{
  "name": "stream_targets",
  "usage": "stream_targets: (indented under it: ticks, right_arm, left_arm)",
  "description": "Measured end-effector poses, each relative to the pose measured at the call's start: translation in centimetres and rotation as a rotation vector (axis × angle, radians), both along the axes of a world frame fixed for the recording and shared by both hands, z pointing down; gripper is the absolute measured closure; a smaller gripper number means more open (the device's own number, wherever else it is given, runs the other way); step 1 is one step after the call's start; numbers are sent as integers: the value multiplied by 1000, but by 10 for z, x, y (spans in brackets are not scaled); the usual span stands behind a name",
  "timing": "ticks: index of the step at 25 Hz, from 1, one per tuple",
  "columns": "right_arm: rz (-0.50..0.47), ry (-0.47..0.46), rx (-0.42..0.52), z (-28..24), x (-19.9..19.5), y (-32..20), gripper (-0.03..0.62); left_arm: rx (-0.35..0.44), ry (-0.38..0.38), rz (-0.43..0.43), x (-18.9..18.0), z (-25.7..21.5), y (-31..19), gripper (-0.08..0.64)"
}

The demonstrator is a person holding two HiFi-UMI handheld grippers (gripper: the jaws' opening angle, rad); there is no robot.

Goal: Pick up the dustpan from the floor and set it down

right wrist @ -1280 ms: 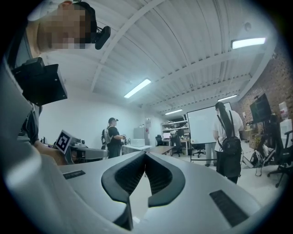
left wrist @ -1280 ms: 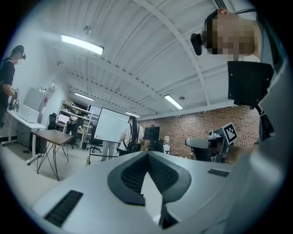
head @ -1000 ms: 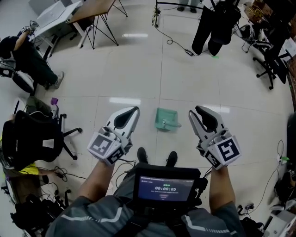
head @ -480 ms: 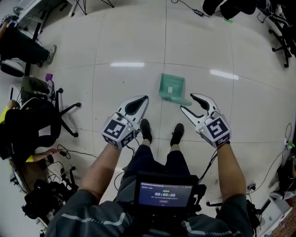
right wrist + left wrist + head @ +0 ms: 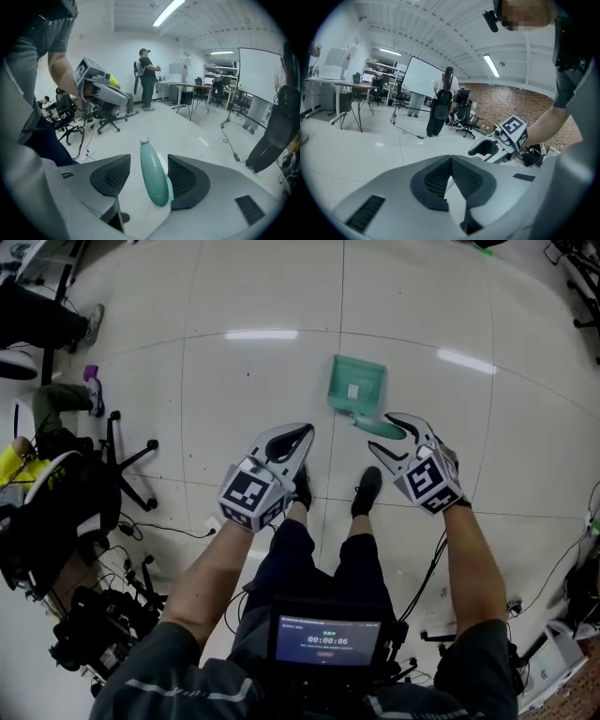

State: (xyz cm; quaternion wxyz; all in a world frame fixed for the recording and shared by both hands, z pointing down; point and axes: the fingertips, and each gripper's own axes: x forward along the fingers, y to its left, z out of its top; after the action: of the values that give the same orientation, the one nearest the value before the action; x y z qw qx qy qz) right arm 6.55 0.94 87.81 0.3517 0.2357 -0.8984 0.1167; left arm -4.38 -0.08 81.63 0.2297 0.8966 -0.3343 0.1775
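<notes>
Head view: one teal dustpan (image 5: 356, 385) lies flat on the tile floor (image 5: 253, 381), just beyond the tips of the right gripper (image 5: 382, 431). Its one handle (image 5: 386, 429) reaches back in between that gripper's jaws. The left gripper (image 5: 298, 435) hangs beside it, well clear of the pan, above my operator's two shoes (image 5: 367, 491). Count: two grippers, one pan.

Left gripper view: the pads meet at the tips, pressed together on nothing. The other gripper shows ahead and to the side.

Right gripper view: the jaws are spread and have just been opening. The handle stands between the pads, close against the pad at this view's right, perhaps touching it. There is a clear gap to the other pad, so nothing is pinched yet.

Risks, as I judge them: the handle sits off centre, so closing may shove it sideways and skate the pan across the smooth tile. A pinch far out on the handle could let the pan droop or twist when lifted.
</notes>
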Motion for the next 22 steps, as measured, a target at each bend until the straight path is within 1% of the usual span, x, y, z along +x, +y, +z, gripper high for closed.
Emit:
stream_targets:
  ticks: [3, 6, 8, 9, 11, 13, 15, 17, 19, 22]
  right_arm:
    - [-10, 10, -12, 12, -3, -5, 327]
    - [-40, 27, -13, 31, -9, -3, 328]
    - [-47, 34, -5, 41, -12, -2, 360]
    - [-47, 38, 6, 43, -12, -3, 424]
    - [-52, 41, 21, 46, -13, -5, 435]
    - [-60, 41, 24, 40, -18, -5, 442]
    - [-45, 26, 27, 22, -23, -4, 445]
    - [-26, 1, 46, -9, -27, -9, 446]
    - [-13, -32, 81, -53, -30, -17, 448]
    - [20, -102, 119, -138, -34, -18, 448]
  left_arm:
    - [-15, 8, -8, 0, 5, 0, 526]
    - [-31, 15, -27, -6, 16, 3, 526]
    - [-28, 10, -42, -10, 22, 2, 525]
    - [-26, 7, -47, -12, 24, 2, 526]
    - [-23, 8, -57, -14, 23, 1, 526]
    - [-18, 11, -66, -20, 13, 2, 526]
    - [-8, 18, -72, -27, -8, 6, 526]
    - [14, 31, -76, -32, -36, 5, 526]
    - [40, 57, -81, -36, -71, 0, 526]
    - [66, 117, -68, -40, -139, 1, 526]
